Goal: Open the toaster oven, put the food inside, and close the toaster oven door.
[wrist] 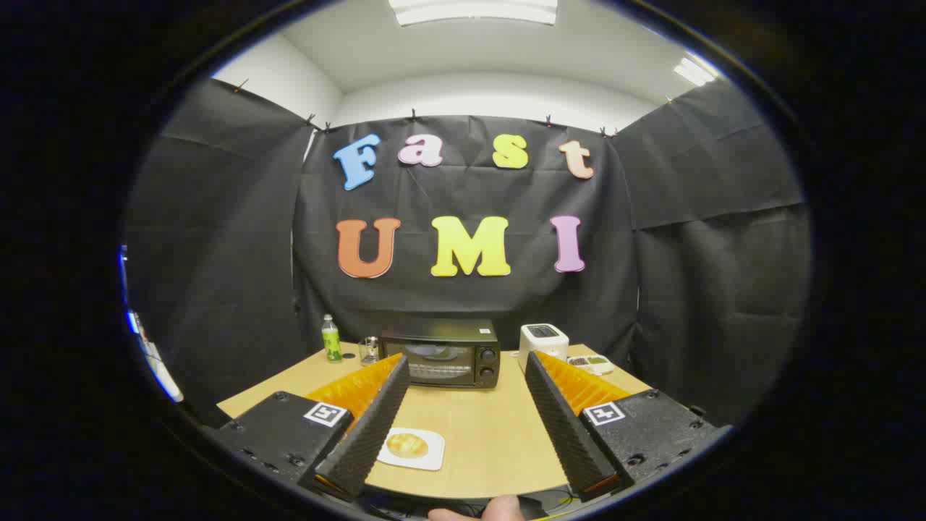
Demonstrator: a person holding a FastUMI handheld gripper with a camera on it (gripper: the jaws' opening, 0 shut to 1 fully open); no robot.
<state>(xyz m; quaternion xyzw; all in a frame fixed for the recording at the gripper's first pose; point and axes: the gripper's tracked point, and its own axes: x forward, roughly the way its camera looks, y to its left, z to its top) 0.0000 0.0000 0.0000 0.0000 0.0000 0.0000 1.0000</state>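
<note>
- A green bottle (331, 339) stands at the far left of my desk (492, 434), close to the black cloth wall.
- Just right of it sits a small clear glass container (369, 350), right beside the left end of the toaster oven.
- My left finger (369, 423) reaches forward over the desk, its ribbed black pad facing inward.
- A white square plate (434, 456) lies on the desk near me, partly tucked behind that left finger, with a round golden bun (407, 444) on it.
- My gripper (463, 362) is spread wide with nothing in its grasp; bare desk shows between the fingers.
- The black toaster oven (441, 353) stands at the back of the desk, well beyond my fingertips and roughly between them, its glass door shut and two knobs on its right side.
- My right finger (561, 423) mirrors the left, touching nothing.
- A white toaster (543, 340) stands just right of the oven, beyond the right fingertip.
- A small white tray (592, 362) with dark and green bits sits beside the toaster, near the desk's right edge.
</note>
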